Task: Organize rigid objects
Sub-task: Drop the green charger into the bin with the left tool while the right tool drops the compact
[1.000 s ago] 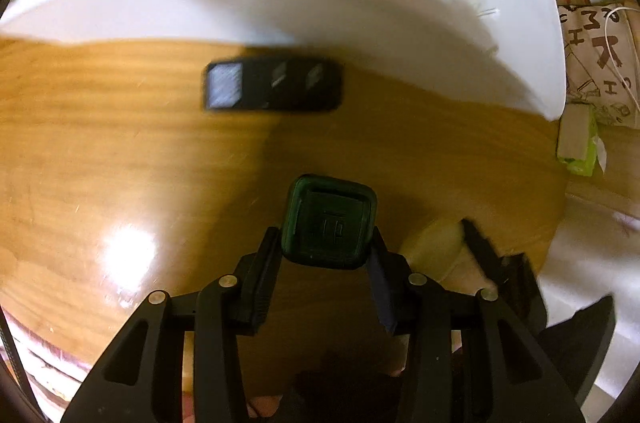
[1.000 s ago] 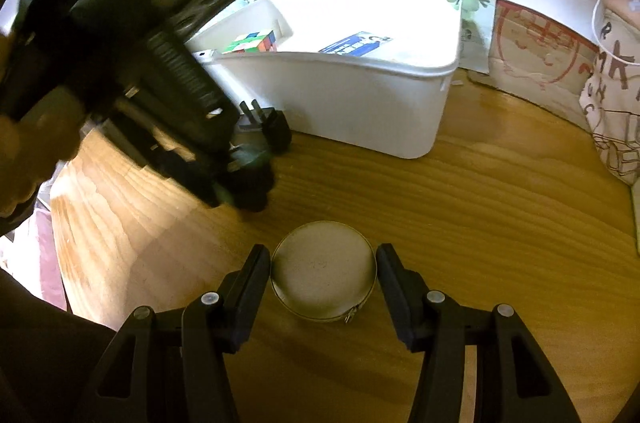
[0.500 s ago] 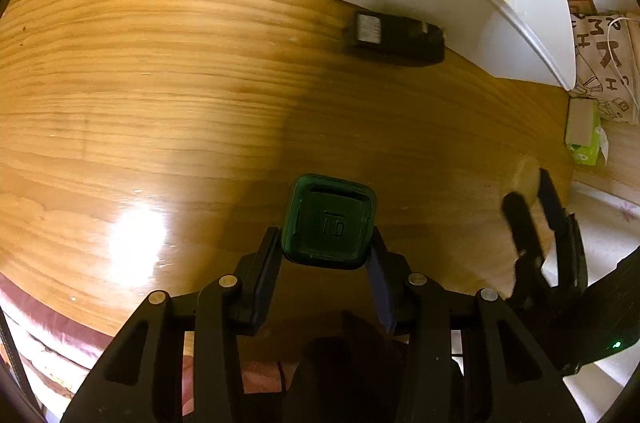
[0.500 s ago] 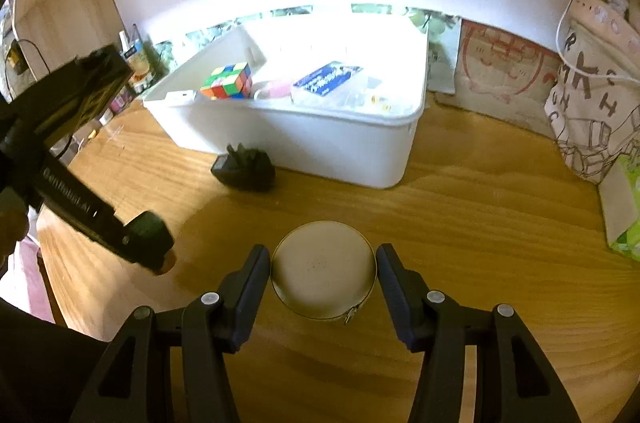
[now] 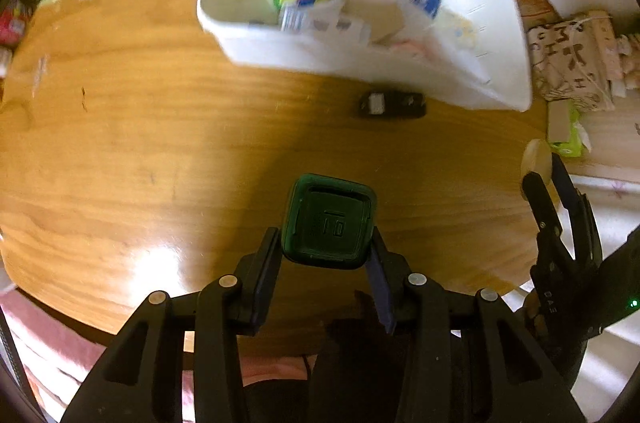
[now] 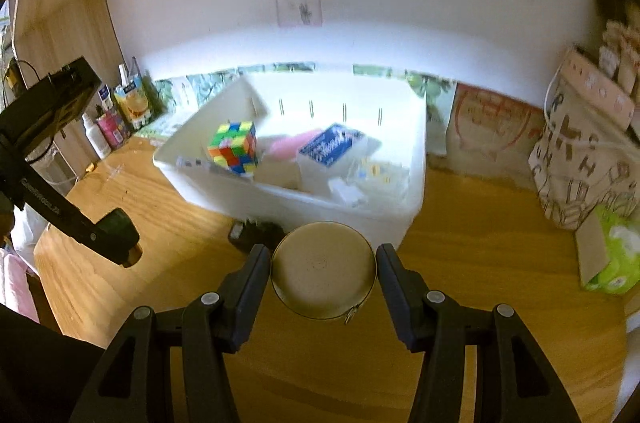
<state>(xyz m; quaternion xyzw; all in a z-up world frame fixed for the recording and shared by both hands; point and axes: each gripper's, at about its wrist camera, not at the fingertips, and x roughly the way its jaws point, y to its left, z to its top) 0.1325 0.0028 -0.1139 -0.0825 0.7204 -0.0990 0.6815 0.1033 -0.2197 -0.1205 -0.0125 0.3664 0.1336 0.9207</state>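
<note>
I read the left gripper [image 5: 329, 255] as pinching a dark green square plastic box [image 5: 329, 224], both pads against its sides, held above the wooden tabletop [image 5: 120, 151] and clear of it

Right gripper [image 6: 323, 273] is clamped on a round tan metal tin [image 6: 323, 269], one pad on each side, also off the tabletop; in the left wrist view it shows at the right edge of the tabletop

Past both grippers, a small black plug adapter [image 5: 392, 104] lies on the tabletop just beside the near wall of the white plastic bin [image 5: 460, 79]; I cannot tell whether they touch

The bin sits toward the far edge of the tabletop. Inside it: a multicoloured puzzle cube [image 6: 234, 147] at the left end, a blue-and-white carton [image 6: 330, 144] mid-bin, pink item between them, blurred

Printed cloth bag [image 6: 580, 163] and green tissue pack [image 6: 612, 263] at the right edge
</note>
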